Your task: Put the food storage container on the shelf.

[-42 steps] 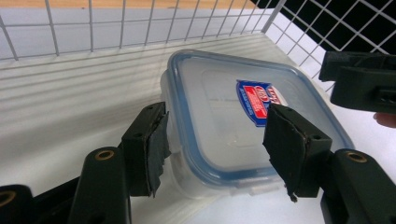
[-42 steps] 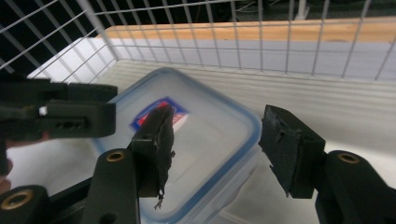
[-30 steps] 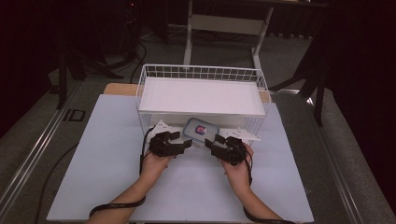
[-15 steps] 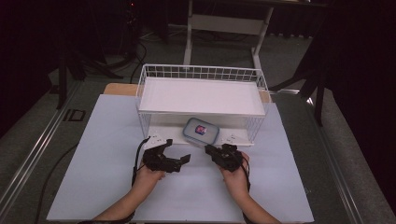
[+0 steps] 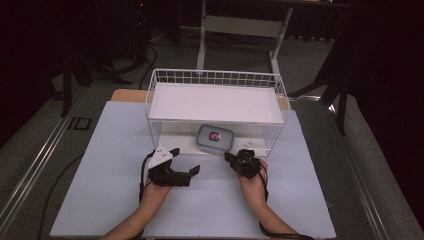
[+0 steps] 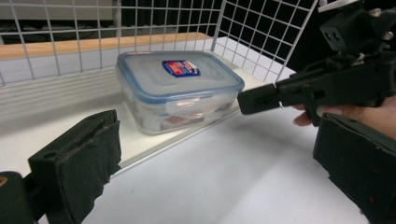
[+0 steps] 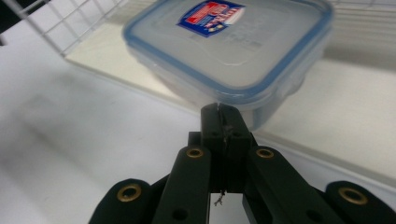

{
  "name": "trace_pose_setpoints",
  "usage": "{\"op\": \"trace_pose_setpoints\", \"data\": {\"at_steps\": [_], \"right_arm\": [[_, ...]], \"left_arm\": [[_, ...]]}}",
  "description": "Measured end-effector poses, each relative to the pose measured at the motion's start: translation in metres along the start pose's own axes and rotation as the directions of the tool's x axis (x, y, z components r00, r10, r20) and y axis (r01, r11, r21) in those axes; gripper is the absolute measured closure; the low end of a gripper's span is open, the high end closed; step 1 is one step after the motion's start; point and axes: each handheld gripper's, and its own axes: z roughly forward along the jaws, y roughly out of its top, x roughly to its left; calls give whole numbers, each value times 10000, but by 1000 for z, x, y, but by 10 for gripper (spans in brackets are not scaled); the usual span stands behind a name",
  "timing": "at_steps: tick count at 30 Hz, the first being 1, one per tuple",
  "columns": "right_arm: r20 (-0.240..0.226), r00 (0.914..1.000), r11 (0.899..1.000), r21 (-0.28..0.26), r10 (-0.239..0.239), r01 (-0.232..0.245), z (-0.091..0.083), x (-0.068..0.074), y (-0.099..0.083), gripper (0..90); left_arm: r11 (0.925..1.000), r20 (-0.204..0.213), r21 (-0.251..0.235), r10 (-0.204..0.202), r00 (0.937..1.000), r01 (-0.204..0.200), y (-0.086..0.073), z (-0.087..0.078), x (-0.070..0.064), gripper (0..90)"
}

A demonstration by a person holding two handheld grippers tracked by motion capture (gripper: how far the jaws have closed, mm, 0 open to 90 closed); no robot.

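Under the wire rack (image 5: 216, 95), on its lower shelf at twelve o'clock from my hands, sits the plastic box (image 5: 215, 138) with its blue-rimmed lid and a red and blue label; my left gripper (image 5: 185, 161) rests on the white table (image 5: 100, 175) at about seven o'clock of the box, jaws spread wide and holding nothing; my right gripper (image 5: 228, 156) lies at five o'clock of it, jaws pressed together, tips near the box's corner but apart from it.

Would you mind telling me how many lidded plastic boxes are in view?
1. The plastic box sits on the lower level of the wire rack, near its front edge. Nothing else seems hidden there.
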Motion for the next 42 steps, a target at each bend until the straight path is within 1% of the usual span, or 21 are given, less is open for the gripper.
{"op": "trace_pose_setpoints", "data": {"at_steps": [3, 4, 6, 7, 8, 9, 11, 12, 14, 18, 19, 21, 23, 25, 27, 29, 35, 38, 42], "right_arm": [[-12, 10000, 10000, 6, 47, -47, 2, -1, 2, 899], [92, 9999, 9999, -30, 97, -97, 3, -1, 2, 898], [127, 9998, 9998, 70, 183, -184, 7, 1, 0, 899], [52, 9996, 9994, 186, 295, -296, 8, 2, -2, 899], [-29, 9997, 9995, 196, 234, -233, 10, 5, -4, 899], [-126, 9999, 9998, 189, 65, -62, 11, 8, -5, 898], [-122, 9994, 9993, 195, -329, 331, 14, 15, -5, 899], [-133, 9994, 9993, 144, -334, 336, 15, 16, -3, 899], [-22, 9995, 9995, -14, -309, 309, 17, 16, 1, 899], [208, 9997, 9998, -144, -98, 101, 21, 11, 6, 898], [191, 9998, 9999, -149, -47, 50, 22, 10, 7, 899], [222, 9997, 9998, -170, -81, 84, 24, 10, 8, 898], [211, 9996, 9997, -166, -183, 186, 26, 13, 8, 898], [137, 9997, 9996, -174, -211, 213, 29, 15, 8, 899], [99, 9996, 9995, -183, -269, 271, 33, 17, 9, 898], [194, 9992, 9993, -144, -351, 354, 36, 18, 10, 899], [219, 9995, 9994, -236, -233, 238, 43, 16, 15, 898], [276, 9991, 9992, -232, -332, 338, 45, 16, 18, 898], [299, 9989, 9992, -170, -348, 353, 48, 16, 22, 898]], "left_arm": [[10000, -91, 35, 57, 9999, -57, 0, -1, 0, 20], [10000, -93, 12, -5, 10000, 5, 0, -1, 1, 20], [10000, -159, -40, 5, 9999, -6, -1, -2, 2, 20], [10000, -156, -2, 20, 9999, -20, -1, -2, 2, 20], [10000, -141, -69, 0, 9999, -1, -1, -2, 2, 20], [9999, -180, -109, 67, 9998, -69, -1, -3, 2, 20], [9998, -189, -68, 179, 9997, -180, -1, -3, 1, 20], [9997, -186, -102, 198, 9996, -200, -1, -3, 1, 20], [9998, -158, -30, 202, 9997, -203, -1, -3, 0, 20], [9997, -131, -13, 244, 9996, -244, -2, -3, 0, 20], [9998, -135, 28, 213, 9997, -212, -2, -3, 0, 20], [9999, -101, -1, 107, 9999, -107, -3, -2, 1, 20], [9999, -124, 86, 150, 9998, -148, -3, -2, 1, 20], [9999, -99, 23, 128, 9999, -128, -4, -2, 1, 20], [9999, -107, 90, 127, 9999, -126, -4, -1, 1, 20], [9999, -113, 98, 133, 9998, -131, -5, -1, 1, 20], [9998, -103, 128, 119, 9999, -117, -6, -2, 2, 20], [9998, -157, 151, 96, 9998, -94, -6, -2, 3, 20], [9999, -142, 139, 24, 9999, -22, -6, -2, 4, 20]]}}
